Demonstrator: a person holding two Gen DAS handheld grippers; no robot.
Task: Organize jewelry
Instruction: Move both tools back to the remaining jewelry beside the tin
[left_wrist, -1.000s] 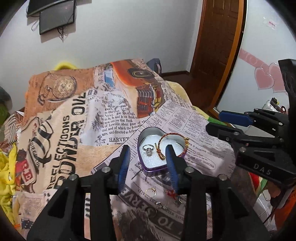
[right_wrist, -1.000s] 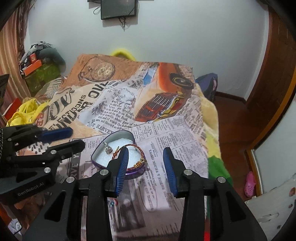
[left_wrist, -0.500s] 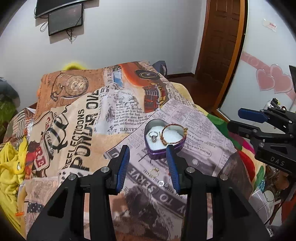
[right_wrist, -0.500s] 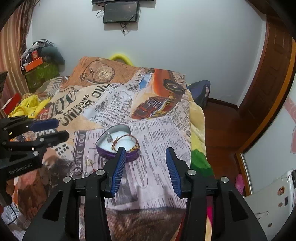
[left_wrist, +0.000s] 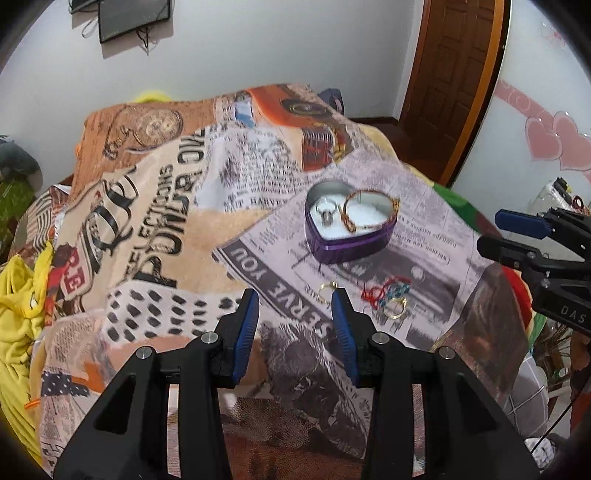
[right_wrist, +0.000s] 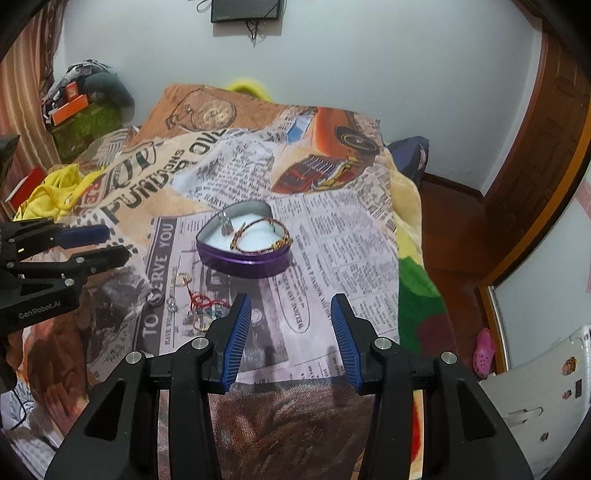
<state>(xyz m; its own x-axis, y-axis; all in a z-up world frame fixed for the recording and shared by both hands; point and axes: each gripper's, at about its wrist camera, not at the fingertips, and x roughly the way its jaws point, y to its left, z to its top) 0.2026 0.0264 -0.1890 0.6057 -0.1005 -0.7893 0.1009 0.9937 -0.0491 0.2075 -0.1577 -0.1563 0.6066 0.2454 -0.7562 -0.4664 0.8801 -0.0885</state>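
A purple heart-shaped tin (left_wrist: 351, 246) (right_wrist: 243, 264) lies on the printed bedspread. A silver ring (left_wrist: 326, 211) (right_wrist: 226, 224) and a gold-and-red bracelet (left_wrist: 369, 212) (right_wrist: 258, 236) rest on its white lining. Loose jewelry lies in front of it: a gold ring (left_wrist: 326, 291) (right_wrist: 181, 279), a red string bracelet with teal beads (left_wrist: 386, 291) (right_wrist: 203, 301), another gold ring (left_wrist: 394, 306) and a silver ring (right_wrist: 154, 296). My left gripper (left_wrist: 295, 317) is open and empty, above the bed short of the loose pieces. My right gripper (right_wrist: 291, 325) is open and empty, right of the pieces.
The bedspread (left_wrist: 155, 206) covers the whole bed. Yellow cloth (left_wrist: 18, 295) lies at its left side. Boxes and clutter (right_wrist: 81, 110) stand by the far left wall. A wooden door (left_wrist: 450, 74) and floor are to the right, with a pink shoe (right_wrist: 484, 349) on it.
Both grippers have drawn back and up from the tin. The tin looks smaller and farther, and the loose jewelry in front of it has come into view.
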